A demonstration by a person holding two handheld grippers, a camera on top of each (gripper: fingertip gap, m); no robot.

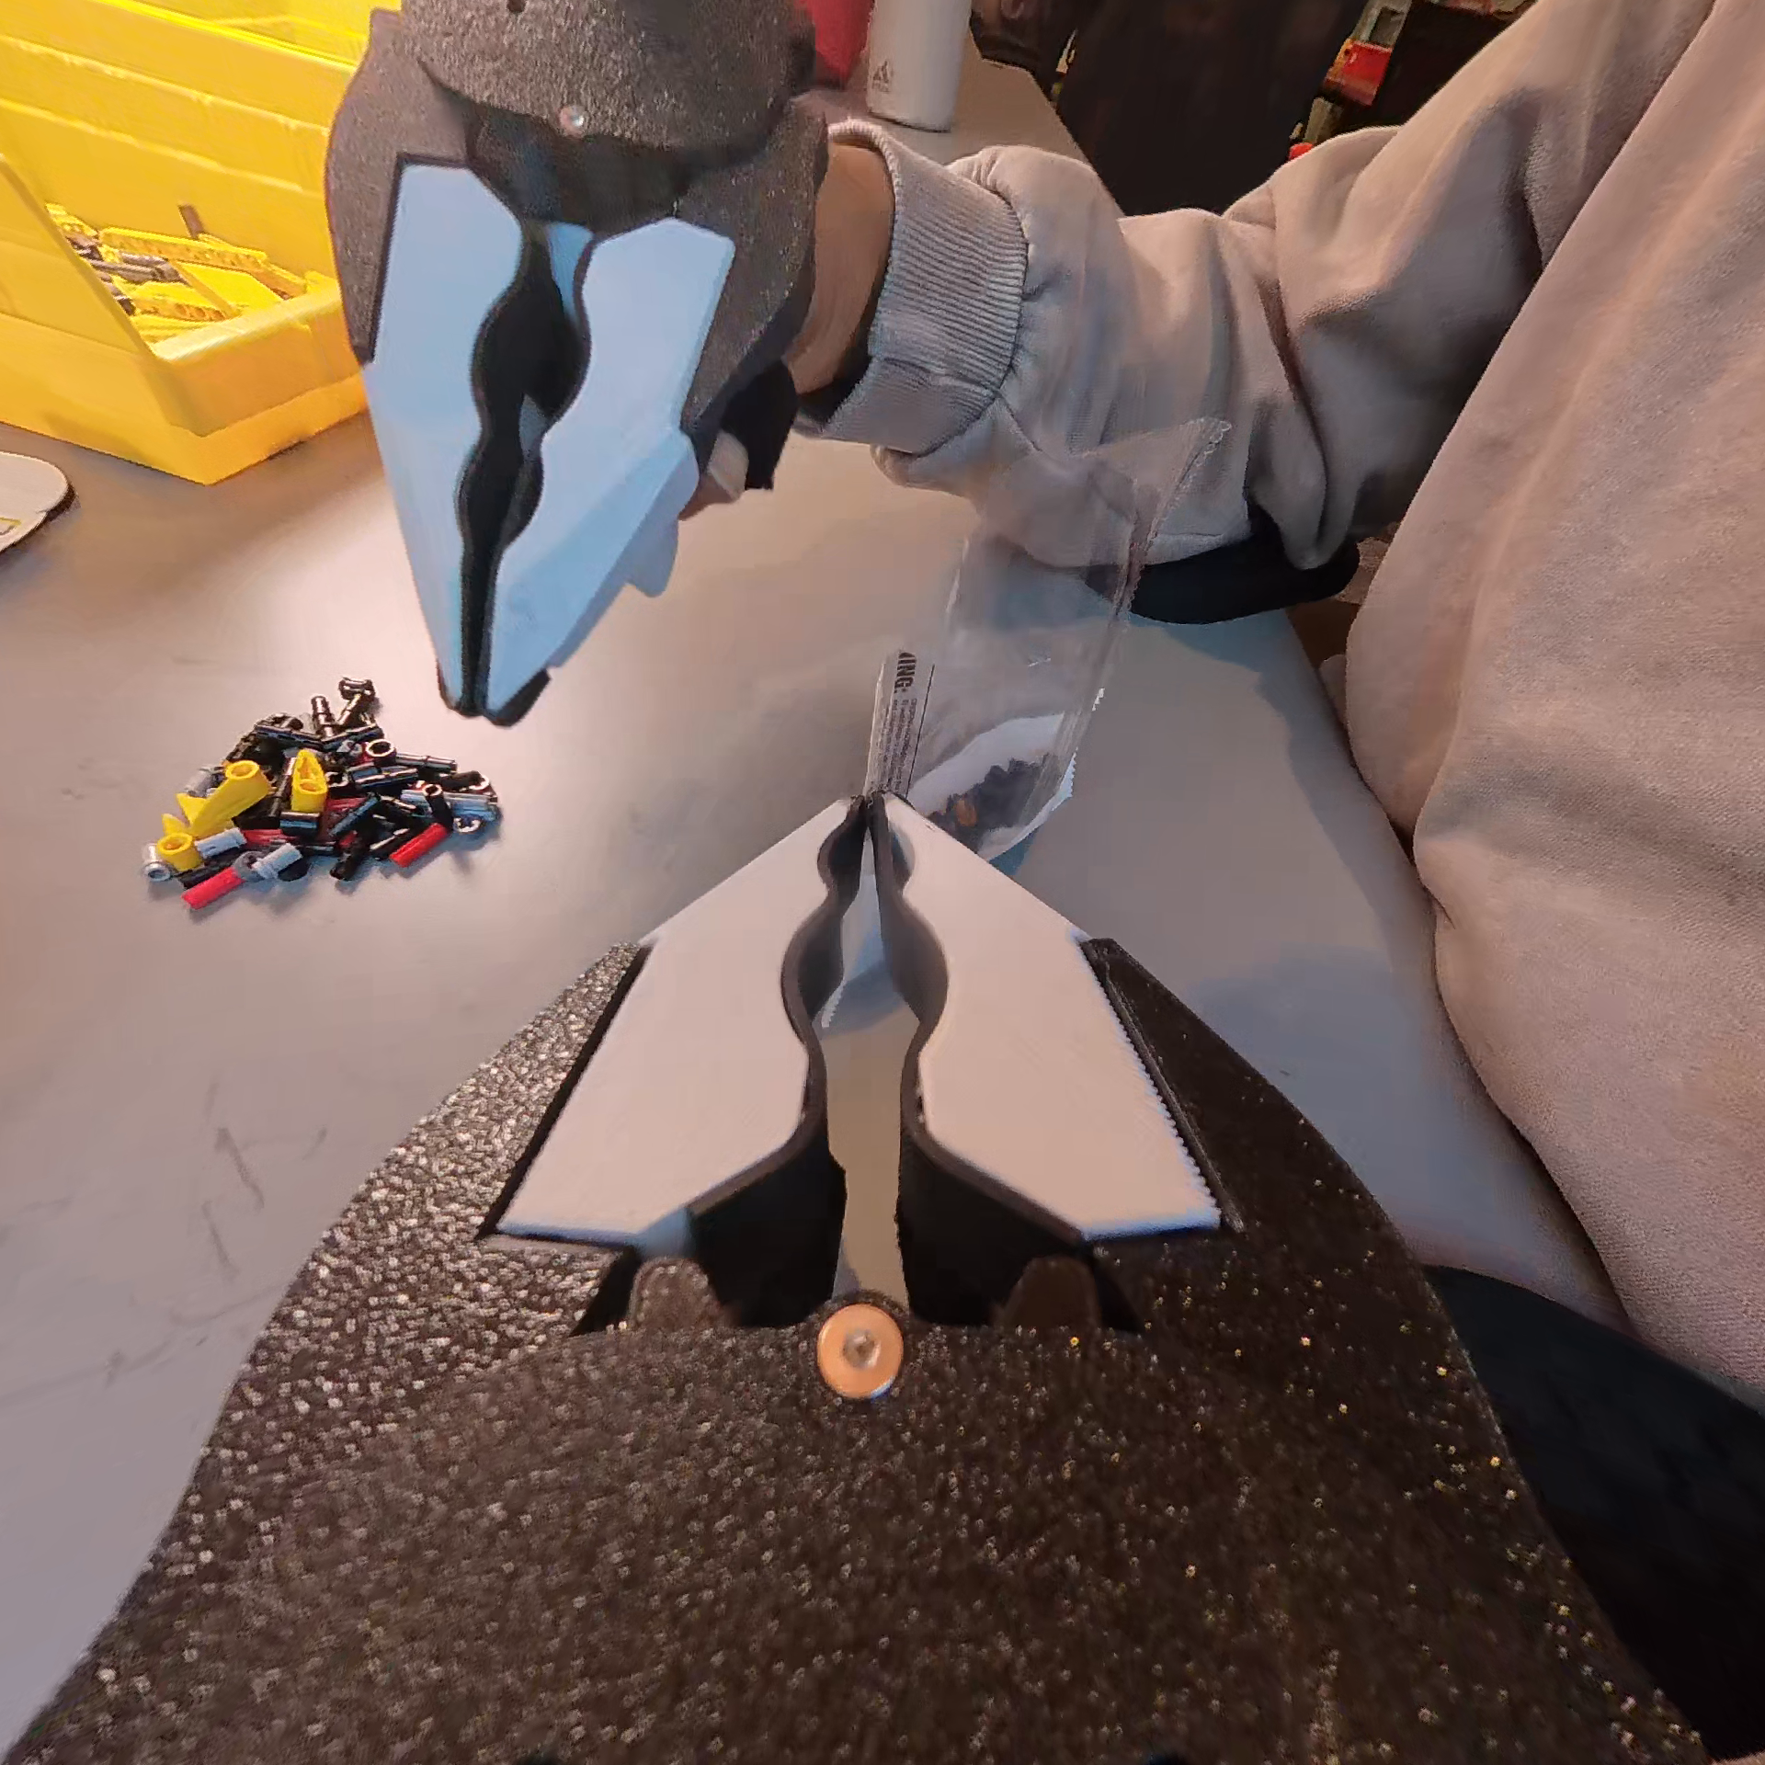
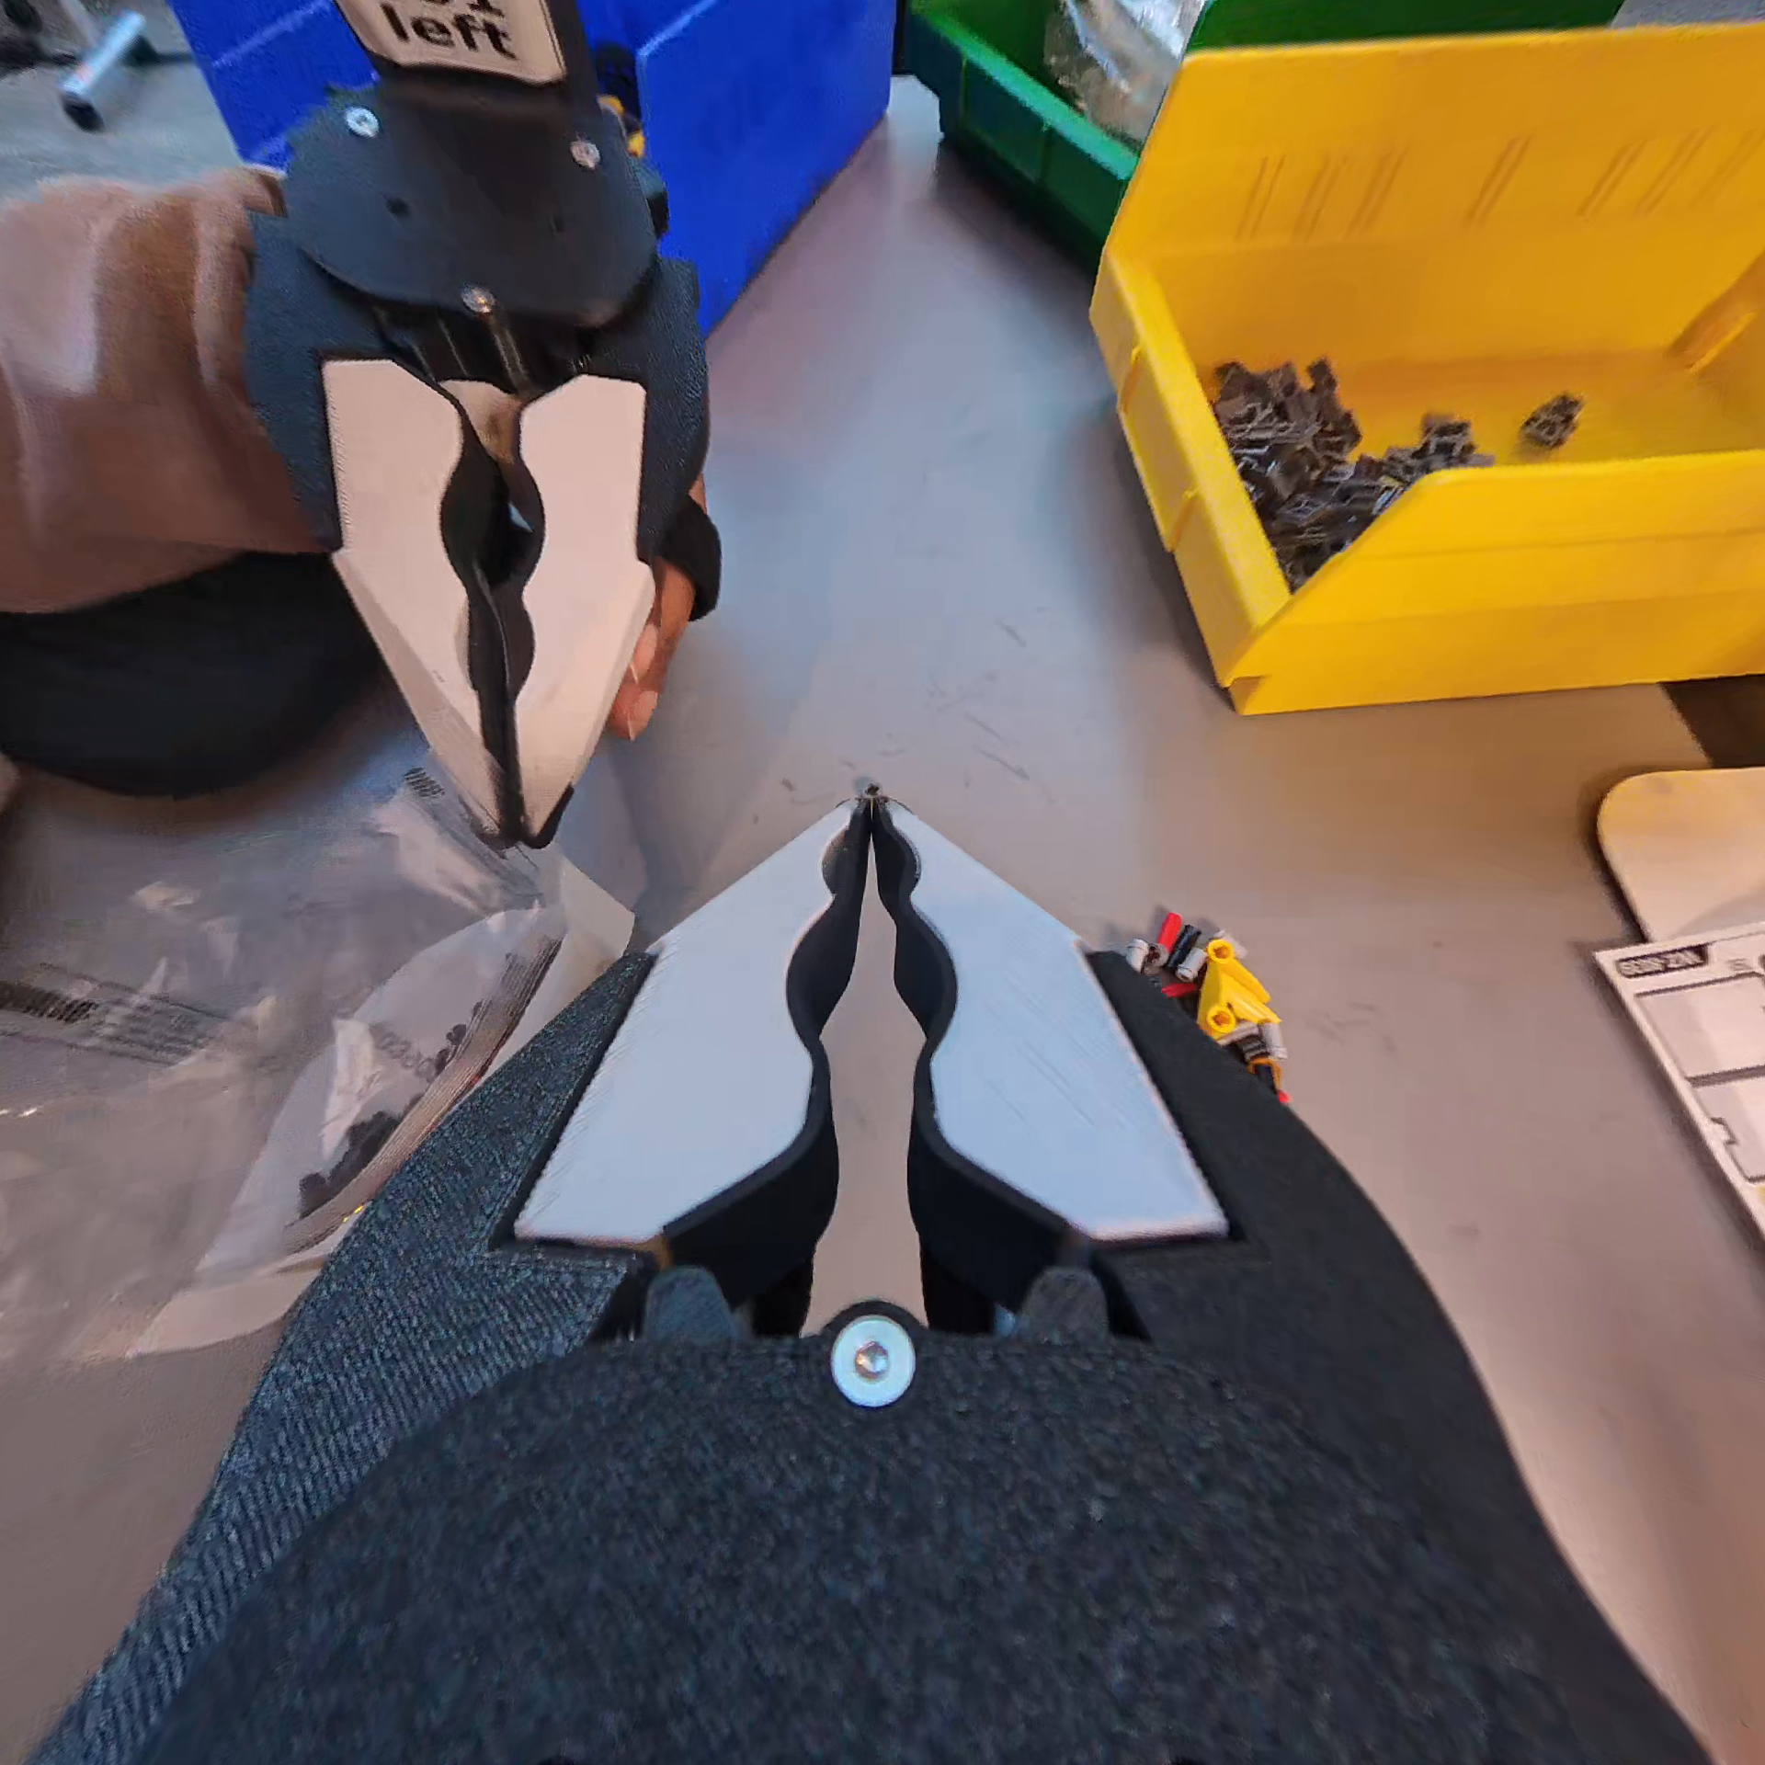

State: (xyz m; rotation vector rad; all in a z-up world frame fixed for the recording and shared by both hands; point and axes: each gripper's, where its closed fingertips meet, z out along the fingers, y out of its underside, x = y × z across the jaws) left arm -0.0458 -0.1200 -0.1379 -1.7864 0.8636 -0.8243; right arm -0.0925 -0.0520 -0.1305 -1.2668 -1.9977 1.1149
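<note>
The left hand-held gripper (image 1: 867, 807) has its tips pinched on the edge of a clear, crinkly plastic bag (image 1: 1012, 688) that holds small dark parts, near the bench (image 1: 669, 611) edge beside the person's beige sleeve (image 1: 1194, 315). The thin film could slip out of so narrow a pinch, or tilt and spill the parts over that edge. The right hand-held gripper (image 2: 869, 802) has its tips pressed together, apparently on a tiny dark speck; what it is I cannot tell. It hangs above a loose heap of small black, red and yellow plastic pieces (image 1: 325, 793) and could scatter them if lowered. A yellow plastic bin (image 2: 1433, 382) of dark pieces stands towards the far edge.
</note>
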